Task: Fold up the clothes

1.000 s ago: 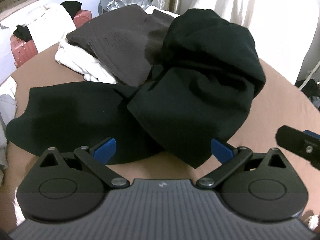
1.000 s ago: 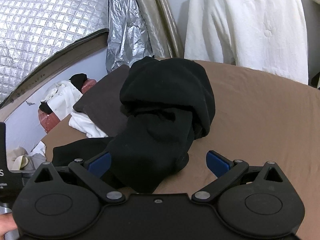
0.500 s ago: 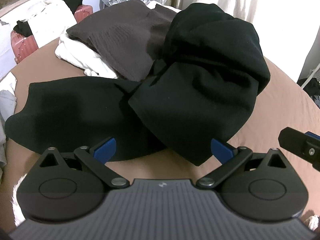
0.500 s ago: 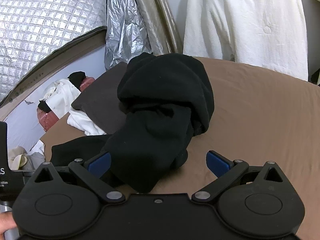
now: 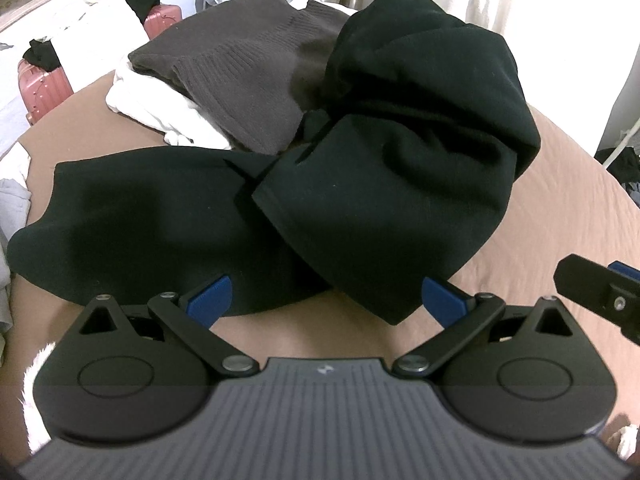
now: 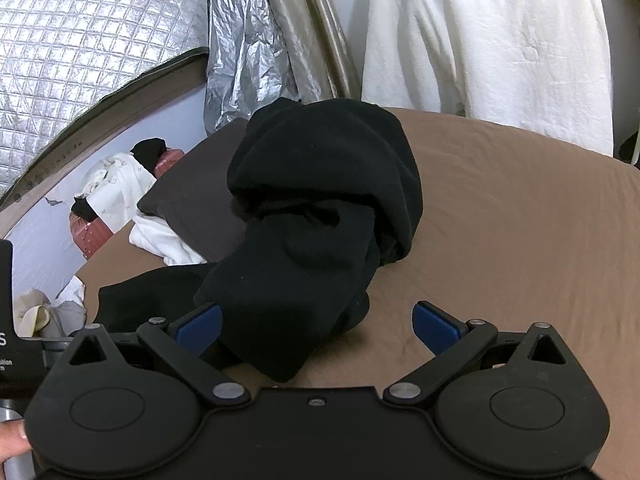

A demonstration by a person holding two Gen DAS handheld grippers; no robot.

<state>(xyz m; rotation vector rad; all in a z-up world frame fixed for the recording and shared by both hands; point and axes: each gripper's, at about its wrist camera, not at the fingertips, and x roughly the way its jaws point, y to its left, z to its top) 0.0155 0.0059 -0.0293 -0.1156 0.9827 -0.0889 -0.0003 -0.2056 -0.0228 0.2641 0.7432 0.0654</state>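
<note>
One black garment (image 5: 360, 184), one grey sweater (image 5: 248, 80), one white garment (image 5: 160, 112), one pink suitcase (image 5: 44, 84).

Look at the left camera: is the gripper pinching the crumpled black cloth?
No, the left gripper is open, its blue fingertips spread apart around the crumpled black cloth.

Brown-sheeted bed (image 6: 520, 220) (wrinkled) beneath quilted silver window covering (image 6: 80, 40).

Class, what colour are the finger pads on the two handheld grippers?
Blue pads, on both grippers; clearest in the left wrist view.
</note>
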